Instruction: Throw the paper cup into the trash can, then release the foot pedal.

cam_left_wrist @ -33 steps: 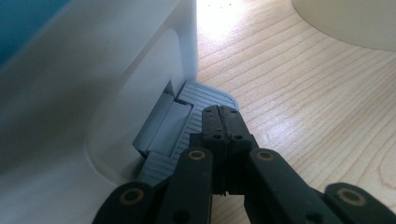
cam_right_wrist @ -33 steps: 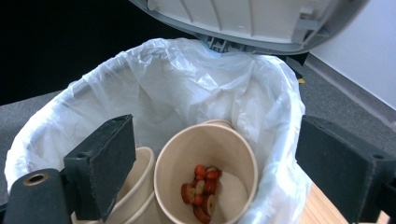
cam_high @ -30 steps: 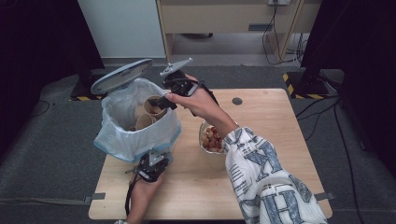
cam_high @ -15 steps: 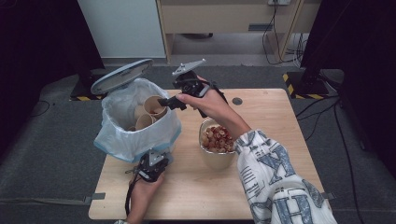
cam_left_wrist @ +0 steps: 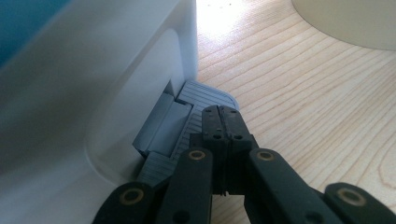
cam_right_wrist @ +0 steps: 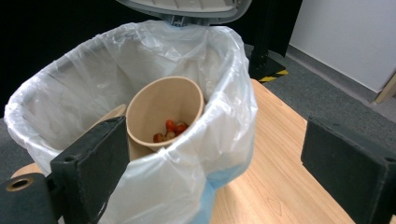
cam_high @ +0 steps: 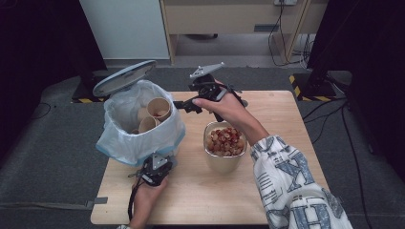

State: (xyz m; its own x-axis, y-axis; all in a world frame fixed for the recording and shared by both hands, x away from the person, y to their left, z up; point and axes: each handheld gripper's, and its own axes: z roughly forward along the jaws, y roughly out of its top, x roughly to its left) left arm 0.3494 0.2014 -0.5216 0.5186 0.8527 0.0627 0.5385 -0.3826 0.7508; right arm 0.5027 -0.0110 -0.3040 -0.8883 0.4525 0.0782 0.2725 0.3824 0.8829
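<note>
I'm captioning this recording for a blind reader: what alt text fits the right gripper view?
A tan paper cup with a few red bits in its bottom lies tilted inside a bin lined with a clear plastic bag, the bin's lid raised above. The right gripper is open in front of it, over a wooden table.

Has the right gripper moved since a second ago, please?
Yes. The right gripper has drawn back out of the lined bin, rightwards, and now hangs open beside its rim, behind the food bowl.

Grey carpet floor (cam_high: 52,138) — white wall panel (cam_high: 126,26), wooden cabinet (cam_high: 239,16) behind; black curtains (cam_high: 38,43) at sides.
</note>
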